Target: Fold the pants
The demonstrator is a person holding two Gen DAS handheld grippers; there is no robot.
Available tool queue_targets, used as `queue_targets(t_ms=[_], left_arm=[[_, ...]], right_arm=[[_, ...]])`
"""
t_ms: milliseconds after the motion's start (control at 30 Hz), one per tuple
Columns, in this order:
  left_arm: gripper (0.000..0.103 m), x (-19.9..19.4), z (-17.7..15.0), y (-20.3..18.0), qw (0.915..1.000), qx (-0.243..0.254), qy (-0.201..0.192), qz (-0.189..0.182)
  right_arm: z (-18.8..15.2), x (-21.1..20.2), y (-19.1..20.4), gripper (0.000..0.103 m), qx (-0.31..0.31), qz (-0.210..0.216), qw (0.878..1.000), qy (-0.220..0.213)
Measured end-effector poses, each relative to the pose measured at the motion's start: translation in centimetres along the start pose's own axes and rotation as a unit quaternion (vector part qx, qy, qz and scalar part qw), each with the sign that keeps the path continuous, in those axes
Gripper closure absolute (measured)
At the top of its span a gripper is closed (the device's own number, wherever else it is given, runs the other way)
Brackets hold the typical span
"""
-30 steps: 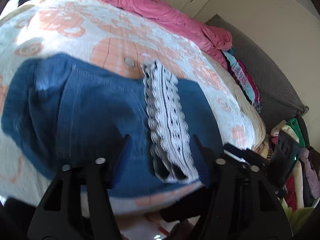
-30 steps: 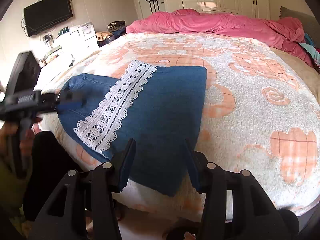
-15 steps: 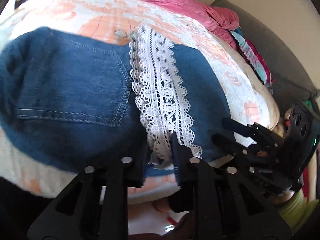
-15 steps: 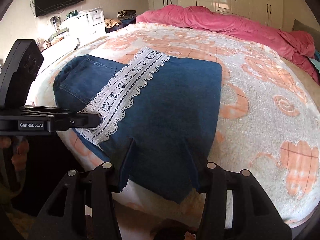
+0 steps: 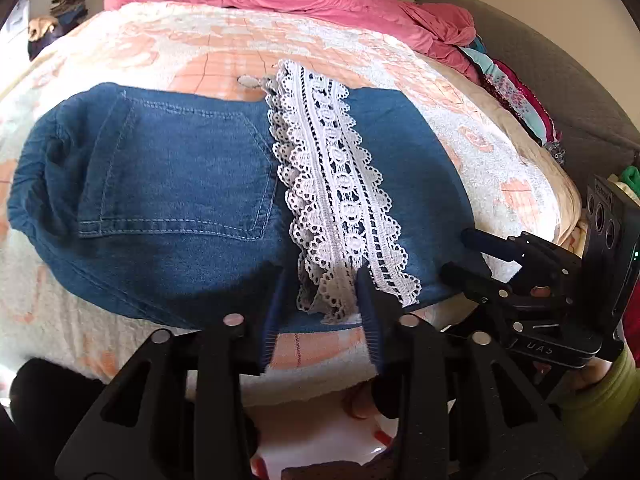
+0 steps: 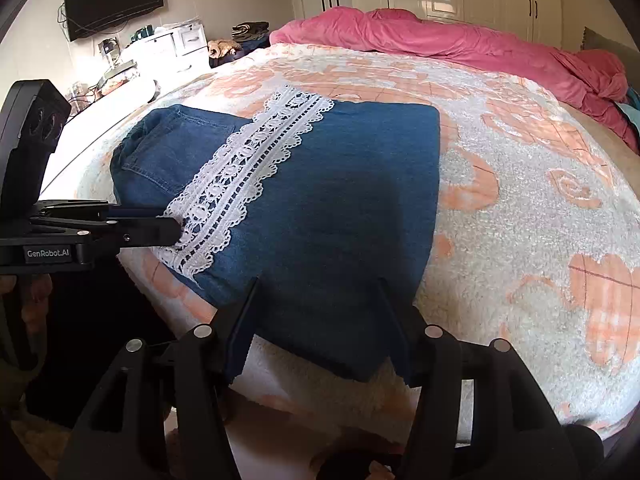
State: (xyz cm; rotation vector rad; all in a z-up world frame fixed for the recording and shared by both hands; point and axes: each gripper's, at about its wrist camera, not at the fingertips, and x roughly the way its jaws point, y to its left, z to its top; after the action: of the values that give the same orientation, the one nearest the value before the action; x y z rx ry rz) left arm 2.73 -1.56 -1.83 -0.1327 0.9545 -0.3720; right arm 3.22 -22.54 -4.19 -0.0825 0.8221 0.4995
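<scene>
We look down our two hand-held grippers at a pair of blue denim pants (image 5: 172,184), folded and lying flat on a bed's fleecy peach-and-white blanket (image 6: 532,208), near the edge closest to us. A white lace band (image 5: 340,196) runs across the fold, with a stitched back pocket (image 5: 180,172) just to its left as seen from the left gripper.

The left gripper (image 5: 318,280) sits at the near end of the lace band, its jaws having just been opening; they now stand apart with the frilled lace end between them, and the pads do not appear to press on it. From the right wrist camera, the same left gripper (image 6: 176,228) reaches in from the left side, its tips meeting the lace at the blanket's edge.

The right gripper (image 6: 316,292) stands over the near denim edge, to the right of the lace. Its jaws have also just been opening and are spread wide, the plain blue cloth lying between them, not pinched. In the left wrist view the right gripper (image 5: 460,252) shows at the right, its fingers at the pants' corner.

Beyond both grippers, a rumpled pink duvet (image 6: 460,36) lies along the bed's far side.
</scene>
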Motion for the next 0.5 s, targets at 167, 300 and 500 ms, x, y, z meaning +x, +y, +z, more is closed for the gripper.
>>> queue_targets(t_ms=[167,300,500], left_arm=[[0.065,-0.5,-0.1,0.0,1.0,0.003,-0.005,0.007],[0.06,-0.9,0.0,-0.1,0.9999,0.003,-0.011,0.01],[0.054,-1.7,-0.1,0.0,0.9998,0.003,-0.019,0.011]], right_arm=[[0.1,-0.9,-0.5,0.043,0.025,0.005,1.0,-0.007],[0.0,-1.4,-0.8,0.043,0.035,0.004,0.999,-0.009],[0.0,-2.0,-1.1,0.029,0.049,-0.001,0.999,-0.013]])
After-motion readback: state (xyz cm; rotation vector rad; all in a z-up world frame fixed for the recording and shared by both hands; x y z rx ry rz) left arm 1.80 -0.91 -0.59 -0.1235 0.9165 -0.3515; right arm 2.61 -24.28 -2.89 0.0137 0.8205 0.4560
